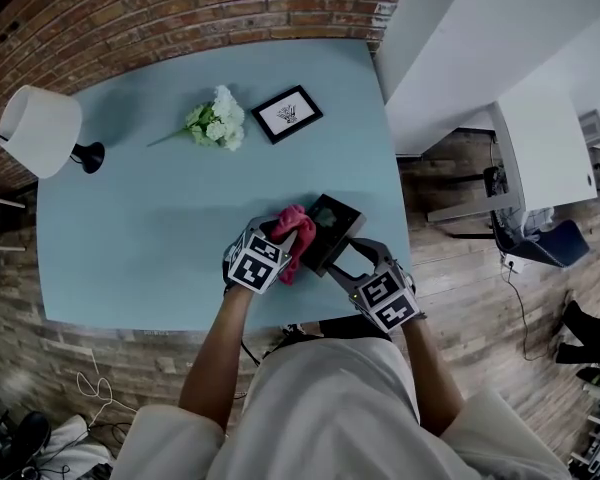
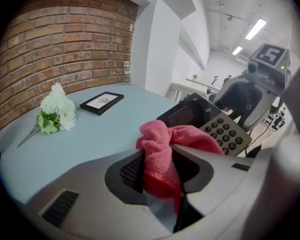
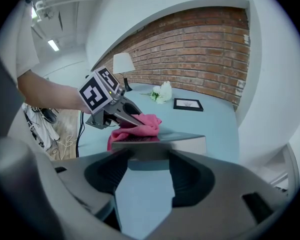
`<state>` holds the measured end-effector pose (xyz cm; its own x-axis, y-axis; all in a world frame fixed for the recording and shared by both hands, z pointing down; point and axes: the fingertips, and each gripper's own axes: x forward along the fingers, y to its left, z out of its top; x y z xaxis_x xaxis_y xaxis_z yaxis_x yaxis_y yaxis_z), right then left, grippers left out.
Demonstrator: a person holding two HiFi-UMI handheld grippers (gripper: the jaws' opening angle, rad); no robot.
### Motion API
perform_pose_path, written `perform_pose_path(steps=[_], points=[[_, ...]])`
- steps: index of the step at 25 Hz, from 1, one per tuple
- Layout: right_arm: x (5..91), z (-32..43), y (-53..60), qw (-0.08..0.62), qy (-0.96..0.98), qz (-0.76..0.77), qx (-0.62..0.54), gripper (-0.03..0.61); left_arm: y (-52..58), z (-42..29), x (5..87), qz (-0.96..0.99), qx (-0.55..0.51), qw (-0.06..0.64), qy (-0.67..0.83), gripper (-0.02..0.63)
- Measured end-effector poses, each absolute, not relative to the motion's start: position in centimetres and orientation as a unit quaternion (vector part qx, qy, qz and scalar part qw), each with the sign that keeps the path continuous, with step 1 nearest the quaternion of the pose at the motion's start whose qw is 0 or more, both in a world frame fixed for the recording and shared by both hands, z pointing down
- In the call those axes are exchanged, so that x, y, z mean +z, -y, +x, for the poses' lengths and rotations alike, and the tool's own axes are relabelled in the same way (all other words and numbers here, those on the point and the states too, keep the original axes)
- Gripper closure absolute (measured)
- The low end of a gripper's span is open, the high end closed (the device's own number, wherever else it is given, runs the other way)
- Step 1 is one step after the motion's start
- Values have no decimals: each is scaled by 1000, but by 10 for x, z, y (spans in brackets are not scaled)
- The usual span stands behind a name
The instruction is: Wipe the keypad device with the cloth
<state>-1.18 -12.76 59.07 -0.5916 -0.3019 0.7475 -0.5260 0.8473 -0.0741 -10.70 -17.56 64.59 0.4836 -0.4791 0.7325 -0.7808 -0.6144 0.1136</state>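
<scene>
A dark keypad device [image 1: 331,230] with round buttons [image 2: 222,132] and a screen is held tilted above the table's front edge. My right gripper [image 1: 352,259] is shut on its near end [image 3: 157,145]. My left gripper [image 1: 285,245] is shut on a pink cloth [image 1: 295,235], whose bunched top [image 2: 165,149] rests against the device's left side. In the right gripper view the cloth [image 3: 135,127] lies on the device's far edge under the left gripper's fingers [image 3: 121,110].
On the light blue table [image 1: 150,228] lie white flowers [image 1: 216,122] and a black picture frame [image 1: 287,113] at the back. A white lamp [image 1: 42,130] stands at the far left corner. A brick wall runs behind; wooden floor lies to the right.
</scene>
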Motion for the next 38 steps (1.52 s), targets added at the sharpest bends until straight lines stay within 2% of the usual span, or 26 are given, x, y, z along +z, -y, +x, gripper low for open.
perform_pose_path(steps=[5, 9, 13, 20, 23, 29, 38], points=[[595, -8, 127, 391, 877, 237, 146, 301, 179, -122, 656, 813, 299, 283, 412, 449], [593, -11, 127, 385, 880, 237, 145, 302, 182, -129, 640, 818, 276, 266, 429, 448], [592, -11, 126, 383, 881, 238, 146, 305, 194, -129, 595, 828, 210, 268, 445, 446], [593, -12, 126, 378, 884, 232, 146, 307, 191, -85, 513, 884, 121, 259, 370, 446], [592, -11, 125, 379, 884, 231, 146, 307, 184, -63, 514, 895, 137, 255, 338, 446], [594, -9, 126, 382, 883, 231, 144, 305, 174, -37, 560, 887, 263, 206, 318, 446], [591, -12, 126, 376, 884, 232, 150, 304, 174, -35, 582, 872, 304, 185, 336, 446]])
